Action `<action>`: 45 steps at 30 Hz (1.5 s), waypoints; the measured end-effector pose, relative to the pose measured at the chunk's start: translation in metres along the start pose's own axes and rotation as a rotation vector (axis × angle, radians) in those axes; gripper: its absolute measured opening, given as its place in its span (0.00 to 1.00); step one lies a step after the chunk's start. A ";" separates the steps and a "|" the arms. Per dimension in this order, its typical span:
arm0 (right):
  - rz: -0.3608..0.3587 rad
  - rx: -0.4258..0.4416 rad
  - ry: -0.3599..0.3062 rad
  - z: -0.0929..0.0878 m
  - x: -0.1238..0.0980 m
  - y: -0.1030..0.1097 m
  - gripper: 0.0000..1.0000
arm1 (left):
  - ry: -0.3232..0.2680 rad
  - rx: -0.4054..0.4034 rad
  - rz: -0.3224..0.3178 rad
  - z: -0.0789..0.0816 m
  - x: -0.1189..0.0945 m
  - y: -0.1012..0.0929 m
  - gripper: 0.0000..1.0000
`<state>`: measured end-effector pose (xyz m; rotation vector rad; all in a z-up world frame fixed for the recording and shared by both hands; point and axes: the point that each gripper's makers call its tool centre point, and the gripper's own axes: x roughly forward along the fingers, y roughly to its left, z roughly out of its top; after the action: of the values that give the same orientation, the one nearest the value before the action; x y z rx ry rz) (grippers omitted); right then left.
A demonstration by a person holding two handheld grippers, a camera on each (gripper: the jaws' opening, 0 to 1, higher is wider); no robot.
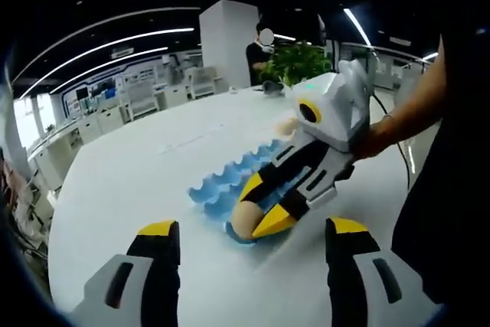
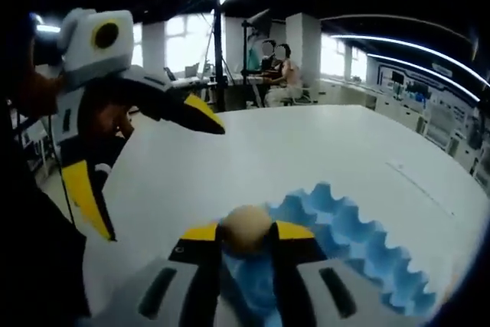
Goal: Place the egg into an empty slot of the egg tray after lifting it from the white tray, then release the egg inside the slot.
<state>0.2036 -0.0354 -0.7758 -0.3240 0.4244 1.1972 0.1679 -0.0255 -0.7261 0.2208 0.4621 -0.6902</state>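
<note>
The right gripper (image 2: pixel 246 233) clamped the egg (image 2: pixel 245 227) at the near corner of the blue egg tray (image 2: pixel 360 243). The egg's long axis could not be told. The left gripper (image 1: pixel 249 233) hung wide open, holding nothing.

Bare white table (image 1: pixel 138 181) lies open around the blue egg tray (image 1: pixel 230 178).

Right gripper (image 2: pixel 246 232) clamps egg (image 2: pixel 245 228) above egg tray (image 2: pixel 360 246).

An open-plan office: rows of desks (image 1: pixel 115 112), ceiling strip lights (image 1: pixel 115 44), seated people (image 2: pixel 279 74).
</note>
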 end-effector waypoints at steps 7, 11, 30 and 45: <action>0.003 -0.050 0.009 -0.003 0.002 0.001 0.25 | 0.001 0.005 0.003 0.000 0.000 0.000 0.78; 0.004 -0.087 0.014 -0.003 0.003 0.003 0.25 | -0.001 0.004 0.002 0.000 -0.001 0.001 0.78; -0.002 -0.224 0.005 -0.005 0.003 0.003 0.27 | -0.001 0.007 0.010 -0.002 -0.002 0.004 0.79; -0.198 -0.099 -0.035 -0.017 -0.059 -0.028 0.25 | 0.006 0.019 -0.005 -0.004 0.000 0.000 0.78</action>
<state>0.2100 -0.1006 -0.7617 -0.4202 0.2952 1.0304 0.1671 -0.0242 -0.7296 0.2395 0.4620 -0.6988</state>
